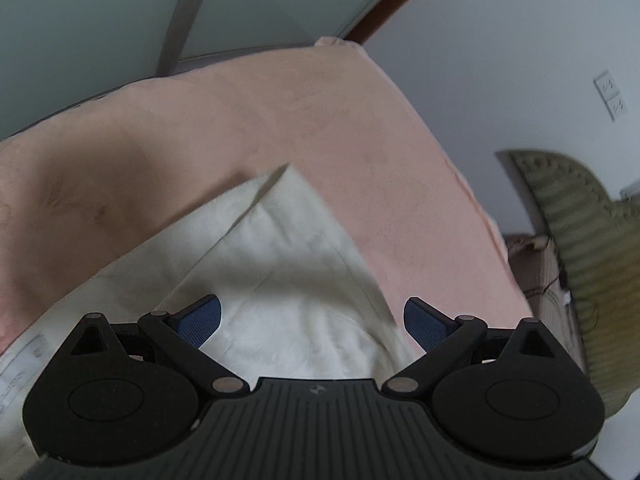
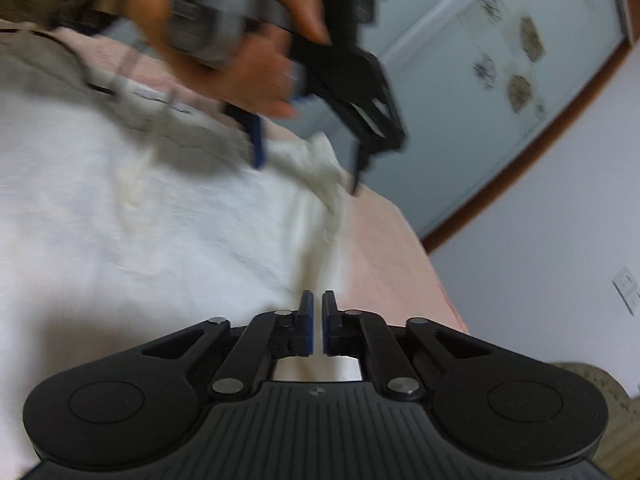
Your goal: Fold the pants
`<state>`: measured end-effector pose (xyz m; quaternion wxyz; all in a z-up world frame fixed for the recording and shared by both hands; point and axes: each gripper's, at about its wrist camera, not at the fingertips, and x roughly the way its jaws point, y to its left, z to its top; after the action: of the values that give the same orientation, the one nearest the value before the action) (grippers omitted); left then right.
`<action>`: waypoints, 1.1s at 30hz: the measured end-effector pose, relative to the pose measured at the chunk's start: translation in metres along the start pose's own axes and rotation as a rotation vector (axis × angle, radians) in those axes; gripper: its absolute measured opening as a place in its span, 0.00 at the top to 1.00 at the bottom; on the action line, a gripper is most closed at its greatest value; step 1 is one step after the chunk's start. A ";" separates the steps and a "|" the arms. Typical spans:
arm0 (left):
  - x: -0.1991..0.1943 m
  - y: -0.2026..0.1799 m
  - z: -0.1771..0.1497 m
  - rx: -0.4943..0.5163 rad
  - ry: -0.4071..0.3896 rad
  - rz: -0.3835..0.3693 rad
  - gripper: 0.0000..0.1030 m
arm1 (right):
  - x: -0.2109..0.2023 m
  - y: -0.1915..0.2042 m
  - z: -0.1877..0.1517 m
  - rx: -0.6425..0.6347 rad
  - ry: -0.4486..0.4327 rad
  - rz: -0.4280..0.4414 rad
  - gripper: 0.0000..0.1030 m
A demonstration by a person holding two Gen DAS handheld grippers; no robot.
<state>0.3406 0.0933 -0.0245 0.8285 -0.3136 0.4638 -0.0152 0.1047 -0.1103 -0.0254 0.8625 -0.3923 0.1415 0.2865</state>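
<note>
The pants (image 1: 276, 280) are off-white, of a soft, faintly textured cloth, and lie on a surface covered by a pink sheet (image 1: 280, 120); whether that surface is a bed cannot be told. In the left wrist view one folded corner of the garment points away from the camera, with a straight crease running down from it and a shadow across the near part. At the lower left edge of that view a white label (image 1: 24, 368) on the cloth carries print too blurred to read. In the right wrist view the cloth spreads wide to the left and bunches into wrinkles at its far edge, near the other tool. The left claw (image 1: 312, 320) hangs above the garment, tilted downward, its blue pads spread wide with nothing between them. A hand (image 2: 240, 48) grips its grey handle; this part is motion-blurred. The right claw (image 2: 316, 322) is clenched, its pads nearly touching over the cloth's edge where it meets the pink sheet; whether fabric is pinched between them cannot be told. A small emblem on each claw body is illegible.
</note>
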 end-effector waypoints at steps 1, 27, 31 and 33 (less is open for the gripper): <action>0.001 0.000 0.001 -0.004 -0.010 -0.006 0.04 | 0.000 0.004 0.003 -0.017 0.000 0.006 0.97; 0.023 -0.014 0.014 0.048 0.047 0.063 0.09 | 0.007 -0.019 0.000 0.049 0.031 0.045 0.89; 0.004 -0.023 -0.007 0.172 -0.010 0.105 0.87 | -0.007 -0.002 0.000 0.017 0.033 0.044 0.90; -0.016 -0.022 -0.023 0.216 -0.074 0.085 0.96 | -0.006 -0.003 -0.001 0.075 0.044 0.048 0.90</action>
<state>0.3197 0.0696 -0.0091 0.8740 -0.2027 0.4412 -0.0182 0.1015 -0.1151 -0.0215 0.8661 -0.3625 0.1805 0.2931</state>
